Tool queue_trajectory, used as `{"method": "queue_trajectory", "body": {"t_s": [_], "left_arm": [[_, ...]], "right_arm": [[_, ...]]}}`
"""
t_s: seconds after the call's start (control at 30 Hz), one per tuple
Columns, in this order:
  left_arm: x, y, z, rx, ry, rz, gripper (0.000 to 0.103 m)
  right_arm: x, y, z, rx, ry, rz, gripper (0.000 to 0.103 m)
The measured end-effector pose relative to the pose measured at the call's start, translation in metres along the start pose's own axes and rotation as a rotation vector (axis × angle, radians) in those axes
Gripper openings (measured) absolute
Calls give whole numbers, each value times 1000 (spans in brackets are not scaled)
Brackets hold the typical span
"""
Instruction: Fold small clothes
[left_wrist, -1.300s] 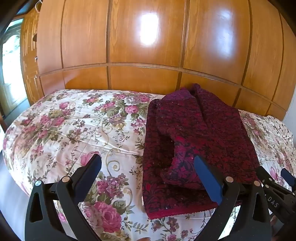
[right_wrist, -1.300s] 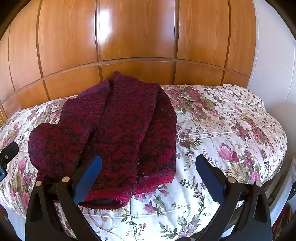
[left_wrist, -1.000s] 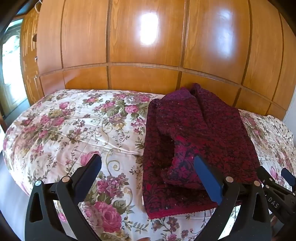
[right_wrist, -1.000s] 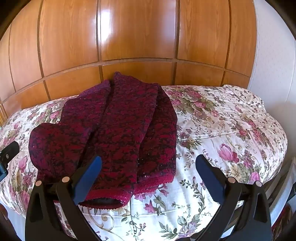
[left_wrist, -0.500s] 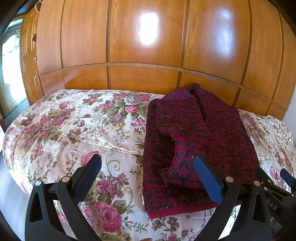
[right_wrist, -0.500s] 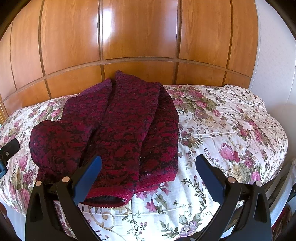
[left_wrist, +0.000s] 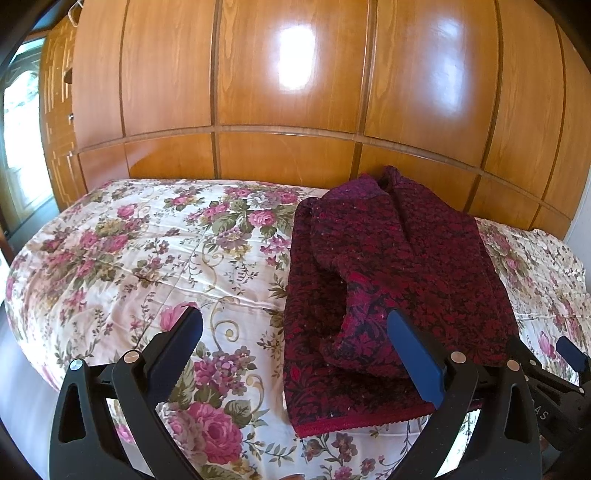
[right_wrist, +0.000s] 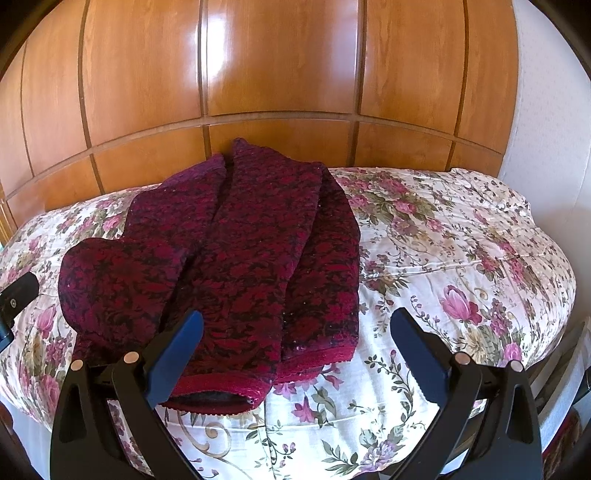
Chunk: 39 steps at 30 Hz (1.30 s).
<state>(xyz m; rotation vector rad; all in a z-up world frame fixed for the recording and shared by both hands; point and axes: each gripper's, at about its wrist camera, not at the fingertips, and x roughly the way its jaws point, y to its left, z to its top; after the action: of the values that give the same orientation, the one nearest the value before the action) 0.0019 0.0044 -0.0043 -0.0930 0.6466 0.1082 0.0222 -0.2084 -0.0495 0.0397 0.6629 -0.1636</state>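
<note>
A dark red patterned knit garment lies on the floral bedspread, its sides and sleeves folded inward into a long strip, its hem toward me. It also shows in the right wrist view. My left gripper is open and empty, hovering above the garment's near left edge. My right gripper is open and empty above the hem's right corner. The right gripper's tip shows at the left view's right edge.
The bed stands against glossy wooden wardrobe panels. A white wall is at the right. A bright window or door is at the far left. Bare bedspread lies on both sides of the garment.
The right gripper has drifted slightly closer to the garment's hem. The left gripper and the garment have barely moved.
</note>
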Motion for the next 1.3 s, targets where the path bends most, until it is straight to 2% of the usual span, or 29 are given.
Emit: {"method": "queue_trajectory", "body": {"t_s": [0.1, 0.47, 0.67, 0.8, 0.87, 0.93, 1.03, 1.07, 1.1, 1.17, 1.2, 1.23, 1.27, 1.3], "left_arm": [[0, 0, 1, 0, 0, -1, 99], [1, -4, 5, 19, -5, -4, 99], [-8, -13, 7, 94, -57, -78, 99], [4, -31, 8, 168, -26, -175, 99], [11, -41, 6, 212, -31, -183, 99], [25, -52, 3, 258, 10, -208, 99], [45, -64, -3, 325, 47, -203, 99], [50, -66, -5, 337, 55, -208, 98], [57, -67, -7, 348, 60, -211, 94], [73, -63, -9, 338, 130, -273, 53], [78, -57, -8, 297, 161, -310, 45], [78, -51, -5, 266, 167, -332, 26], [77, -44, -3, 234, 171, -363, 17], [73, -33, 3, 189, 172, -406, 16]], "right_arm": [[-1, -1, 0, 6, -23, 1, 101], [1, -9, 3, -23, 21, -47, 101], [6, -37, 5, 21, 5, -40, 101], [8, -46, 5, 12, 28, 38, 99], [12, -43, 4, -5, 47, 84, 93], [20, -35, 4, -17, 91, 136, 80], [36, -22, 5, -38, 135, 208, 76], [40, -17, 8, -65, 104, 204, 75], [48, -13, 9, -78, 112, 221, 72], [67, -3, 9, -95, 187, 283, 64], [74, 3, 10, -116, 198, 303, 52], [78, 7, 10, -136, 204, 300, 46], [79, 13, 12, -173, 193, 294, 38], [77, 15, 15, -187, 179, 302, 22]]}}
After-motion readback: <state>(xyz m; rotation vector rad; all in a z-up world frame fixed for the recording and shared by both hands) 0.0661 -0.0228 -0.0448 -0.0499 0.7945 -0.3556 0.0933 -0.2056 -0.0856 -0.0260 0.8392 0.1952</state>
